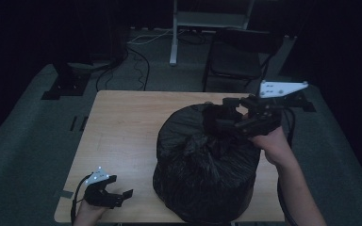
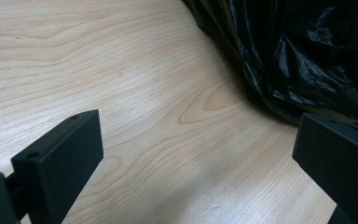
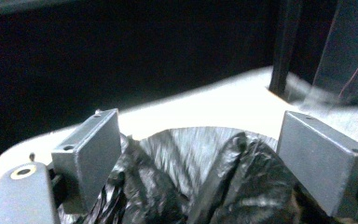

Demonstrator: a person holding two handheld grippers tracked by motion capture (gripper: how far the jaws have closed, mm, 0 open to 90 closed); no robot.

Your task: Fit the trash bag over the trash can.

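Right claw (image 3: 200, 158) astride black bag (image 3: 223, 186)

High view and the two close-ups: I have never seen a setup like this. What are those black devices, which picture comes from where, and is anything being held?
A person sits at a wooden table and holds a hand-operated two-jaw gripper in each hand; there is no robot arm. The high view comes from a fixed camera above the person, looking forward and down. The other two pictures come from cameras riding on the grippers, looking out along their black jaws.

On the table stands a large black plastic bag, full and crinkled.

The left gripper rests low near the table's near left corner, jaws wide apart over bare wood, the bag just beside it. The right gripper is at the bag's top far side; its jaws are open with bunched bag plastic between them, not yet pinched. So nothing is gripped at this moment.
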